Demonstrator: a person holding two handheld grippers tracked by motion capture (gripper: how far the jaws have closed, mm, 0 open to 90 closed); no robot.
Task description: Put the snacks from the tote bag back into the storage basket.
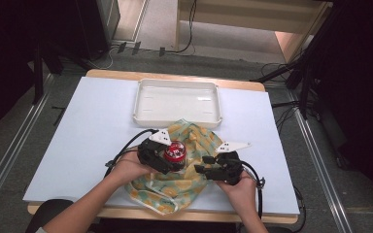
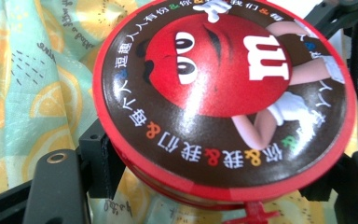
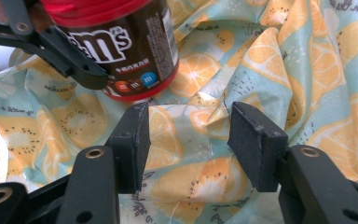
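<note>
A brown M&M's can with a red lid stands over a crumpled lemon-print cloth at the front middle of the table. My left gripper is shut on the can, one pad on each side of it just under the lid. In the right gripper view the can sits tilted at the top left, with a black finger of the left gripper across it. My right gripper stands open low over the cloth, with a raised fold between its jaws and the pads clear of it. It is just right of the can.
An empty white tray sits behind the cloth at the table's far middle. The white tabletop spreads wide to the left and right. Cables trail from both grippers, and more cables and dark stands lie on the floor around the table.
</note>
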